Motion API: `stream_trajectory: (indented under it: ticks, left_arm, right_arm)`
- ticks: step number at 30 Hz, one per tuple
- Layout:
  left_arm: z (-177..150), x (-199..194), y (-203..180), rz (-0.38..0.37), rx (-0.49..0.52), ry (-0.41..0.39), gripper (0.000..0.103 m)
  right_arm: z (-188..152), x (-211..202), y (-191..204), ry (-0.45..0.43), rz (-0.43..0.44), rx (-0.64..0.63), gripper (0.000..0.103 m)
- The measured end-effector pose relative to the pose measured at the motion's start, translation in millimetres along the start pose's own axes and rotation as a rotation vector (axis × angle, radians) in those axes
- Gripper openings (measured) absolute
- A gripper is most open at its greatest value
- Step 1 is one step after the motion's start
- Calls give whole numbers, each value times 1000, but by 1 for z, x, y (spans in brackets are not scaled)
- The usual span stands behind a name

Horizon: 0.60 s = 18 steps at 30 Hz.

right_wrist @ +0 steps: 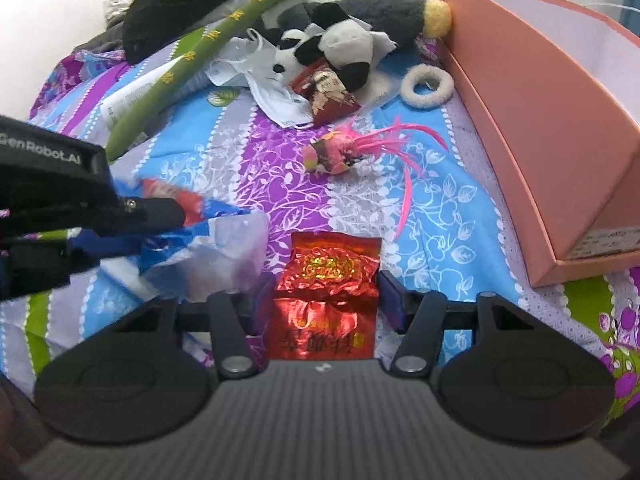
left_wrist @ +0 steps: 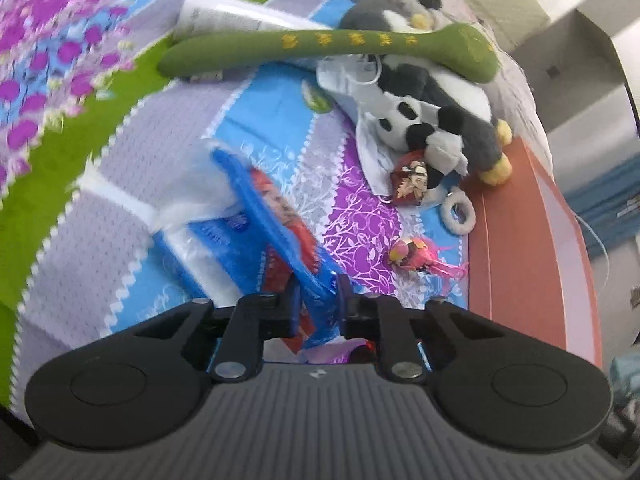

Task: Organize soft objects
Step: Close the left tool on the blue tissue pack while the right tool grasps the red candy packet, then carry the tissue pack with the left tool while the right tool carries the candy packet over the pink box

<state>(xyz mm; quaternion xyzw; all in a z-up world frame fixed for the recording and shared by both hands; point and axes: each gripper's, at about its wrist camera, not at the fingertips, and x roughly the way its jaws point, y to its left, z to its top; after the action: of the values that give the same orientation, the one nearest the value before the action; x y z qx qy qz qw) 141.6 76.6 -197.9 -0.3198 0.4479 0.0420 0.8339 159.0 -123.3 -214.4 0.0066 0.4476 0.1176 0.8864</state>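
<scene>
In the left wrist view my left gripper point(left_wrist: 318, 300) is shut on a blue plastic packet point(left_wrist: 256, 216) with red print, which trails crumpled clear wrap over the patterned bedspread point(left_wrist: 80, 260). The right wrist view shows the same gripper point(right_wrist: 176, 216) coming in from the left, holding the blue packet point(right_wrist: 200, 240). My right gripper point(right_wrist: 326, 300) points down at the bed. A shiny red foil packet point(right_wrist: 332, 276) lies between its fingers, and the pads touch its two side edges.
A salmon-coloured open box point(right_wrist: 520, 120) stands on the right. Beyond lie a pink feathered toy point(right_wrist: 340, 150), a white scrunchie point(right_wrist: 426, 86), a red cartoon packet point(right_wrist: 328, 96), face masks, a panda plush point(right_wrist: 340, 44) and a long green plush stick point(right_wrist: 192, 60).
</scene>
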Motion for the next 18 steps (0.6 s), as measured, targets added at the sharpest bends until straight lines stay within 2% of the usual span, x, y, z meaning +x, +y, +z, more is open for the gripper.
stream_trajectory:
  ticks: [10,18]
  left_arm:
    - [-3,-22,-11,7,162,6,9]
    - [0,-44,-39,-36,266,-11,7]
  right_arm:
    - [4,-25,-15,-67,11,14,57]
    - [12,-53,-21,-118,31,24,57]
